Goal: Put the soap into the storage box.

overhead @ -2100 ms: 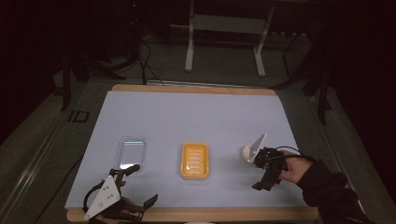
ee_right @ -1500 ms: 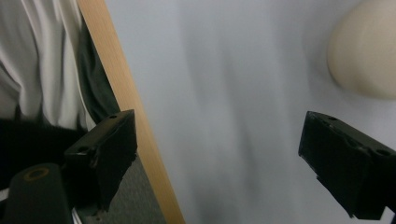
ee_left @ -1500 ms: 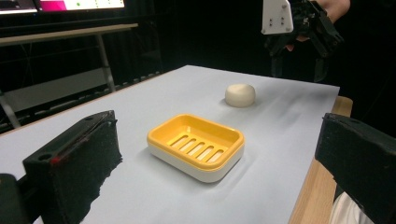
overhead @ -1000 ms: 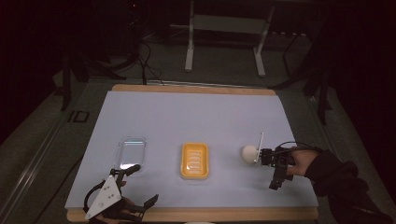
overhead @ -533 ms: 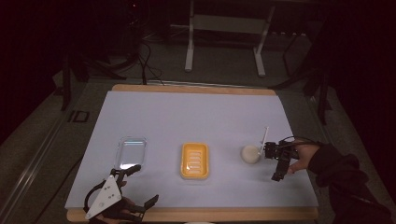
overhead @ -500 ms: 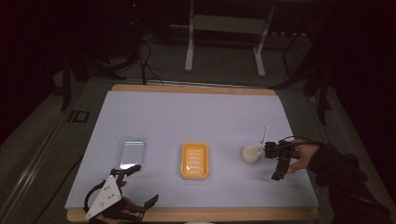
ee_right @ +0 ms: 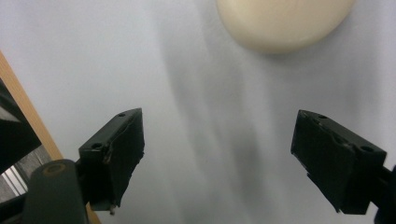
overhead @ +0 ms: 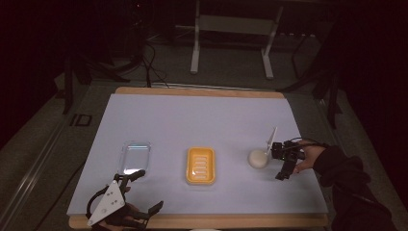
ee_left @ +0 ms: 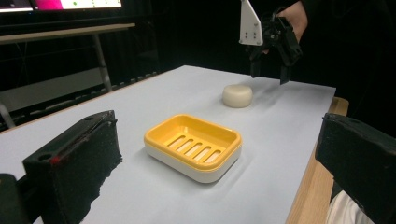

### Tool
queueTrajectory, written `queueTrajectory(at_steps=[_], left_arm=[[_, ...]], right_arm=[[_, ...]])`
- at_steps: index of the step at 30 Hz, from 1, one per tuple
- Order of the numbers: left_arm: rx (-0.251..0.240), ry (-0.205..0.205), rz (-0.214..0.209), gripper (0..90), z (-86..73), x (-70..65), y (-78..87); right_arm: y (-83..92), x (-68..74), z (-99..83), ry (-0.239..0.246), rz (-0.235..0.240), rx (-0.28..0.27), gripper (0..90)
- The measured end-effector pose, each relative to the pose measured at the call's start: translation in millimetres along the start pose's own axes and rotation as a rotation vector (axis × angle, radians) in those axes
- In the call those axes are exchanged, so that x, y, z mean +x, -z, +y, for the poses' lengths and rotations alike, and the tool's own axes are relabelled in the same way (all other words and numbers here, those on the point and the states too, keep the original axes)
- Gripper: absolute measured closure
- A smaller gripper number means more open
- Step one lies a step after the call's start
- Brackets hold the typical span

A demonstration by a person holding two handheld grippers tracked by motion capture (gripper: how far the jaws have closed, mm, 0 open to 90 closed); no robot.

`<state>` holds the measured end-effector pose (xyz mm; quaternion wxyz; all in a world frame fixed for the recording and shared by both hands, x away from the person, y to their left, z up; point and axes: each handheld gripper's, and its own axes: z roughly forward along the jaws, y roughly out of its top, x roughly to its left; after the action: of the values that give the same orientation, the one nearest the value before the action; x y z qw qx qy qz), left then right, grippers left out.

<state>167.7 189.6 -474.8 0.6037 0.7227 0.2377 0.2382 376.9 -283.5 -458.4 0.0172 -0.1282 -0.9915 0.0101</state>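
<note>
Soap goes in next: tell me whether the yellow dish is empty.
Empty. The dish shows its bare slotted floor; the soap sits apart on the table, beyond it.

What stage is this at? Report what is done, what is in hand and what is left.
Done: the soap bar lies on the table, free of the right gripper, whose jaws stand open beside it. In hand: nothing; the left gripper rests open near the table's front edge. Left, presumably: the yellow soap dish is empty and the clear lid lies apart.
</note>
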Motion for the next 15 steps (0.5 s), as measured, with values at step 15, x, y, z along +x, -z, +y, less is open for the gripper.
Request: queueTrajectory(at_steps=[15], left_arm=[[-0.006, 0.002, -0.003, 0.1, 0.0, 0.6, 0.8]], right_arm=[[1.3, -9.6, 9.7, 0.025, -0.035, -0.108, 17.4]])
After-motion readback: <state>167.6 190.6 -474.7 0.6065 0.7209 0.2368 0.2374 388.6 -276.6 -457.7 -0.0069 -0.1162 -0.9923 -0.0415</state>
